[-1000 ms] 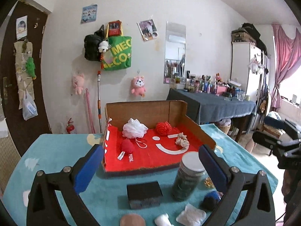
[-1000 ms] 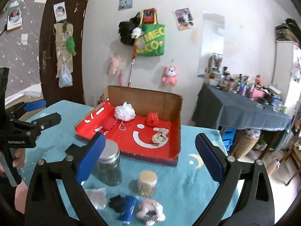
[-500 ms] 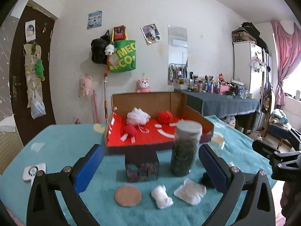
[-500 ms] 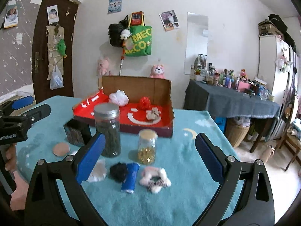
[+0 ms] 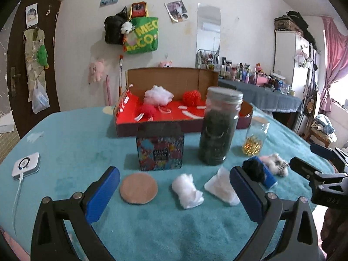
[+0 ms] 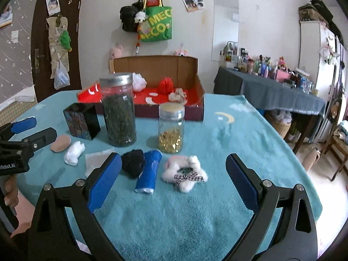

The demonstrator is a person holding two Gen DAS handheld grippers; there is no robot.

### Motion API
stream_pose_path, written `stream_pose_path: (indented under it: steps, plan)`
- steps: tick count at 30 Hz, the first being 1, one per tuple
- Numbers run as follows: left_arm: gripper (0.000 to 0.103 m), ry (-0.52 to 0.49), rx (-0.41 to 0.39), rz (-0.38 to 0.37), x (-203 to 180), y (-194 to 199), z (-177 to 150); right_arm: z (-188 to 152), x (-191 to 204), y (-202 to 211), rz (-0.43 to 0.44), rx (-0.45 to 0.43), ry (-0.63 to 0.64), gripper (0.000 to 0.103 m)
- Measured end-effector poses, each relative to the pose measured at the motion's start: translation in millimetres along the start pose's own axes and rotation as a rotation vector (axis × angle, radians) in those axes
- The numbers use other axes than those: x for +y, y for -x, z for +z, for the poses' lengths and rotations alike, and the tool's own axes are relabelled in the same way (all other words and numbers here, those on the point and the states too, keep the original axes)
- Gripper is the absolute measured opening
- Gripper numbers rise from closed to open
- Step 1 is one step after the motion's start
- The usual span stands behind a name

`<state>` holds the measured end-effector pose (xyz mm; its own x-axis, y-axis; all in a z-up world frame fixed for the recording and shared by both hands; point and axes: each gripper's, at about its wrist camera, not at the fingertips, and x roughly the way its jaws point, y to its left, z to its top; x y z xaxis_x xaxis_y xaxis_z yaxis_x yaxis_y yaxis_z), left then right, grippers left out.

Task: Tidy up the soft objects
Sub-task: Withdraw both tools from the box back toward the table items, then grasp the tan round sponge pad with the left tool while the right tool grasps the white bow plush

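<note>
My left gripper (image 5: pixel 174 187) hangs open low over the teal table, with a tan round pad (image 5: pixel 138 188), a white cotton wad (image 5: pixel 187 191) and a white folded cloth (image 5: pixel 221 184) lying between its fingers. My right gripper (image 6: pixel 173 171) is open too; a black pompom (image 6: pixel 133 162), a blue roll (image 6: pixel 150 174) and a pink-white plush scrunchie (image 6: pixel 184 173) lie before it. Behind stands a red-lined cardboard box (image 5: pixel 165 113) holding a white puff (image 5: pixel 157 94), red puffs and a beige scrunchie (image 6: pixel 178 94).
A tall jar of dark leaves (image 5: pixel 220 128), a small jar of gold capsules (image 6: pixel 171 128) and a patterned black tin (image 5: pixel 160 150) stand between the soft items and the box. A white device (image 5: pixel 26 165) with a cable lies at the left. A hand (image 6: pixel 10 192) holds the left gripper.
Both grippers have dropped lower and drawn back toward the table's near edge, so the loose soft items now lie between their fingers. Nothing was picked up.
</note>
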<state>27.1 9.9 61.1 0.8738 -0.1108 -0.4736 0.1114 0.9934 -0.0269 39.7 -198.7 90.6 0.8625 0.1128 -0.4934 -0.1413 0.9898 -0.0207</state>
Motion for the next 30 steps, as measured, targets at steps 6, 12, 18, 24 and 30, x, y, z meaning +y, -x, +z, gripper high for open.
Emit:
stream_pose_path:
  steps: [6,12,18,24,30]
  plan:
    - [0.103,0.018,0.052,0.015,8.1,-11.5,-8.7,-5.4,-5.6,-13.5,-0.002,0.047,-0.024,0.098]
    - [0.103,0.028,0.122,0.033,21.8,-26.8,-12.4,-10.9,-12.6,-28.3,-0.024,0.098,-0.036,0.098]
    - [0.103,0.023,0.191,0.052,40.1,-39.9,-13.5,-14.4,-22.3,-47.6,-0.025,0.178,-0.041,0.098]
    - [0.080,0.052,0.321,-0.003,53.6,-61.6,-13.7,-15.2,-29.6,-60.5,0.016,0.234,-0.055,0.098]
    - [0.042,-0.002,0.299,0.002,45.1,-60.9,-13.3,-16.1,-25.3,-64.7,0.084,0.236,-0.016,0.054]
